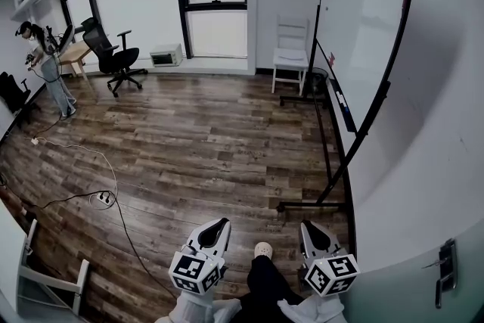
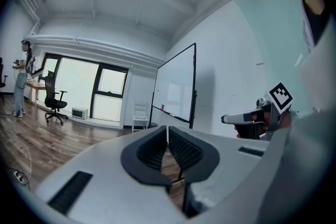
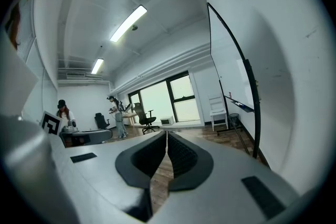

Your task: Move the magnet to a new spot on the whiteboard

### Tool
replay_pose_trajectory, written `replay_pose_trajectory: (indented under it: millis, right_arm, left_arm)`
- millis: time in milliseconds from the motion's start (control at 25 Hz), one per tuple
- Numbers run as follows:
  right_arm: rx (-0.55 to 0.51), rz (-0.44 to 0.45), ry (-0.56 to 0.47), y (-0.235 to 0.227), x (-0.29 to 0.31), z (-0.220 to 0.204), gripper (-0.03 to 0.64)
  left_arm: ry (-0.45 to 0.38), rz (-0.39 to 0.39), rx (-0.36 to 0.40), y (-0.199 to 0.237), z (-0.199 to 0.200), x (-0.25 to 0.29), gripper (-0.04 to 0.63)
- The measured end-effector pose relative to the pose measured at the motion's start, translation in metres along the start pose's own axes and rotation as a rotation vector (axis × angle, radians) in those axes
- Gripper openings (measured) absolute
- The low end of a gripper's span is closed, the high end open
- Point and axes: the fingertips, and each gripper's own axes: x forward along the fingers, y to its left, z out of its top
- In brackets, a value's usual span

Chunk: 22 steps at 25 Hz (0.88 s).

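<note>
Overhead, the room is wide and mostly bare: a dark wood-plank floor (image 1: 197, 140) runs back to a wall of tall windows (image 1: 215, 4), and a plain white wall (image 1: 439, 125) closes the right side. The whiteboard (image 1: 363, 19) stands on a black rolling stand (image 1: 311, 204) just beside that wall, edge-on to the camera, with a pen tray (image 1: 342, 104) along its lower edge. In the left gripper view a small red spot (image 2: 163, 107) sits low on the board near its far edge, just above the tray; it may be the magnet, but it is too small to be sure. A white chair (image 1: 291, 49) stands near the board's far end. At the back left are a black office chair (image 1: 115, 57), a desk (image 1: 74, 53), a small white box (image 1: 166, 55) on the floor under the windows, and a person (image 1: 49, 68) standing. A cable (image 1: 113, 163) snakes across the left of the floor to a power strip (image 1: 103, 198). The floor between the person's shoe (image 1: 262, 249) and the stand is open, as is the middle of the room; the stand's feet reach out from the wall side.

The left gripper (image 1: 221, 223) and the right gripper (image 1: 308, 225) are held low, well apart from the board, each with its fingers pressed together on nothing
</note>
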Motion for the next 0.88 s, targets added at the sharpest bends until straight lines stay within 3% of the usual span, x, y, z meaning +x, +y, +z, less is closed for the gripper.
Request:
replay_pose_trajectory:
  millis: [880]
  right_arm:
    - [-0.014, 0.023, -0.004, -0.116, 0.175, 0.061, 0.034]
  left_arm:
    - [-0.016, 0.023, -0.002, 0.085, 0.036, 0.194, 0.02]
